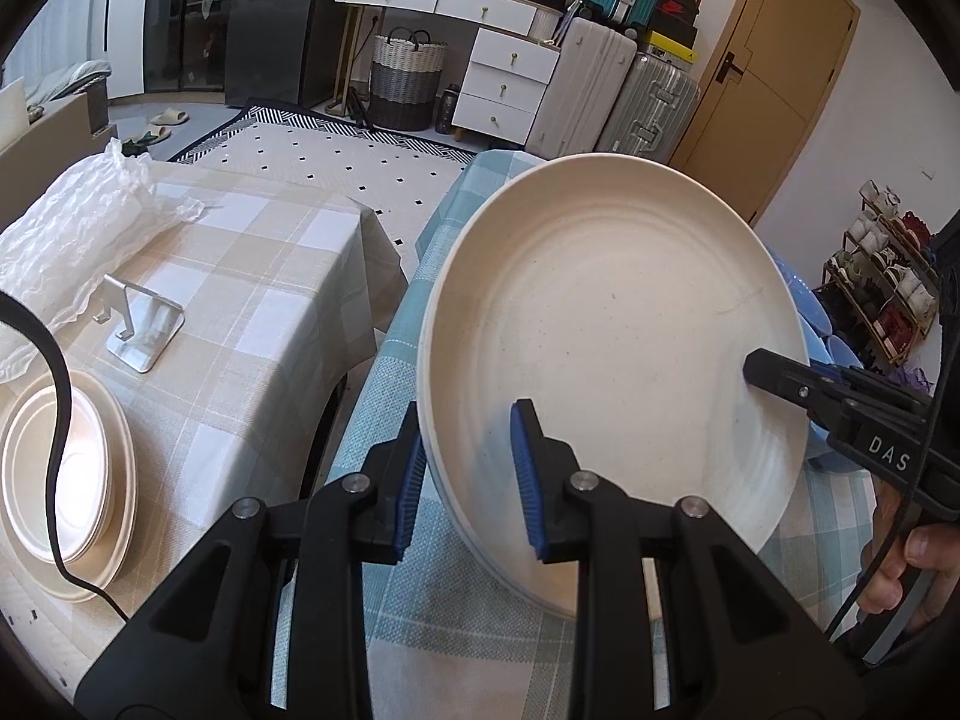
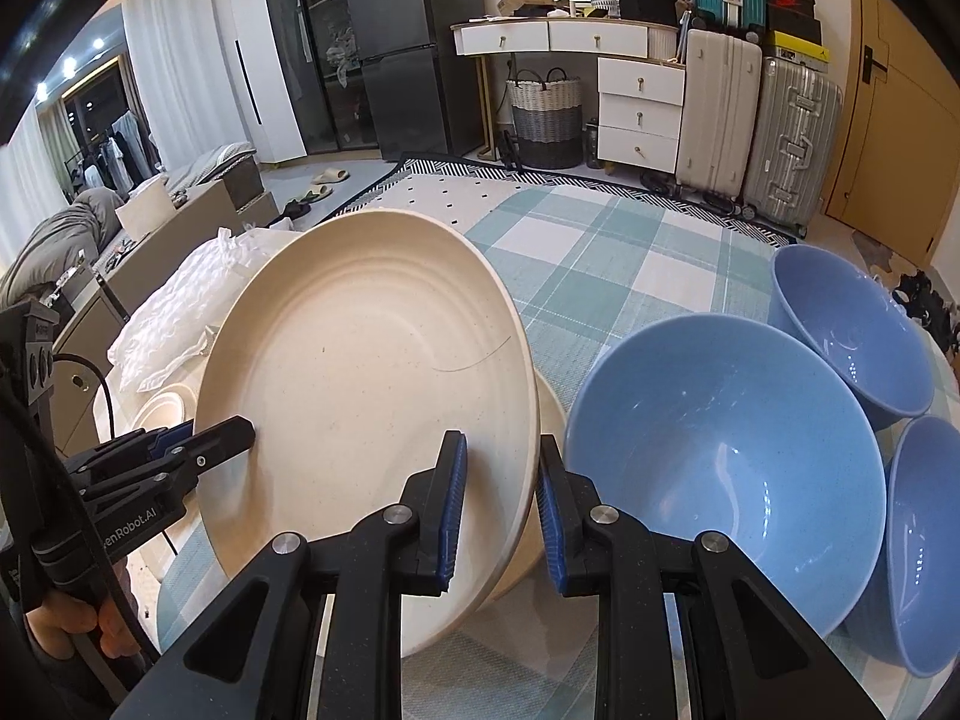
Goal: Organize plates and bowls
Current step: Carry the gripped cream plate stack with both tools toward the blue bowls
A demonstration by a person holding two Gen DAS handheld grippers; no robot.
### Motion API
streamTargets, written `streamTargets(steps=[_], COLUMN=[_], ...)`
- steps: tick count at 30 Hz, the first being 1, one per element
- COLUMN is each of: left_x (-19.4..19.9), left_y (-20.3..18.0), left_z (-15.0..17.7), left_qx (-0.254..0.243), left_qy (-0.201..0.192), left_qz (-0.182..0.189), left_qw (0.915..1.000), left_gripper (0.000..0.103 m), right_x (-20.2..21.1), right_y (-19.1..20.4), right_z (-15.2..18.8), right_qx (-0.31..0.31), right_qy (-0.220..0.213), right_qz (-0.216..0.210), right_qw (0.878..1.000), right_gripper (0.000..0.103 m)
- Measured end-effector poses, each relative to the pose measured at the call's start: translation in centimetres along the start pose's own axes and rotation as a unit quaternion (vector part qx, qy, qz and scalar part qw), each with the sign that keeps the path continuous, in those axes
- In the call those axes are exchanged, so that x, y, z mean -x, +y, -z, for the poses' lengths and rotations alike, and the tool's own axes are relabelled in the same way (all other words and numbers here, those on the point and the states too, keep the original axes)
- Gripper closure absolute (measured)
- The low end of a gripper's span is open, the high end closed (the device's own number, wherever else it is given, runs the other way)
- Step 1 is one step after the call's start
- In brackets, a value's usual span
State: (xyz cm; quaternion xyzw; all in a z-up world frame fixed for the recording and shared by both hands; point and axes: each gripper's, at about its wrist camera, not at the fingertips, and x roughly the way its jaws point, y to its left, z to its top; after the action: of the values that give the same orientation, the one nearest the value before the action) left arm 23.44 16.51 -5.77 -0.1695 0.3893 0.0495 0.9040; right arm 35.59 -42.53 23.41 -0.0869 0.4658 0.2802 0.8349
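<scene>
A large cream plate (image 1: 612, 324) is held tilted above the desk with the teal checked cloth (image 1: 432, 606), pinched at opposite edges by both tools. The left hand-held gripper (image 1: 471, 480) has its 2 blue-padded fingers closed on the plate's near rim, 1 pad behind the rim and 1 on the inner face. The right hand-held gripper (image 2: 501, 510) grips the other rim in the same way, with its blue pads either side of the plate's edge. In the left wrist view the right tool's body shows the white letters "DAS" and a hand (image 1: 912, 570) below it; in the right wrist view the left tool's body reads "enRobot.AI", the start of the word cut off. Just right of the plate, on the teal cloth, stand 3 blue bowls (image 2: 726, 468), the nearest one large and close to the plate's edge, the other 2 partly overlapping behind and beside it. On the neighbouring desk with the beige checked cloth (image 1: 252, 276) sits a stack of cream plates (image 1: 66, 474) with a black cable (image 1: 57, 396) lying across it, a metal phone stand (image 1: 141, 324) and crumpled white wrapping (image 1: 72, 228). At the far wall stand suitcases (image 2: 756, 120); the print on the boxes above them is too small to read.
</scene>
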Motion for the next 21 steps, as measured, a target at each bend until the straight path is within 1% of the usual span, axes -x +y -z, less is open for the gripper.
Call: streamTargets(steps=[8, 11, 17, 21], left_x=[-2.1, -2.7, -3.1, -2.9], left_y=[0.6, 1.0, 1.7, 2.4], left_z=[-0.8, -0.7, -0.4, -0.2], left_qx=[0.012, 0.018, 0.027, 0.031], left_qy=[0.015, 0.02, 0.025, 0.023], left_qz=[-0.005, -0.005, -0.007, -0.008], left_qw=[0.9998, 0.9996, 0.9993, 0.9992], left_gripper=[0.079, 0.079, 0.079, 0.079], right_x=[-1.9, -2.3, -2.5, -2.6], right_y=[-0.3, 0.2, 1.1, 1.7], right_z=[-1.0, -1.2, -1.2, -1.3], right_qx=[0.009, 0.019, 0.036, 0.042], right_qy=[0.015, 0.015, 0.018, 0.02], right_qz=[0.002, 0.011, 0.024, 0.023], right_qw=[1.0, 1.0, 0.999, 0.999], right_gripper=[0.081, 0.081, 0.081, 0.081])
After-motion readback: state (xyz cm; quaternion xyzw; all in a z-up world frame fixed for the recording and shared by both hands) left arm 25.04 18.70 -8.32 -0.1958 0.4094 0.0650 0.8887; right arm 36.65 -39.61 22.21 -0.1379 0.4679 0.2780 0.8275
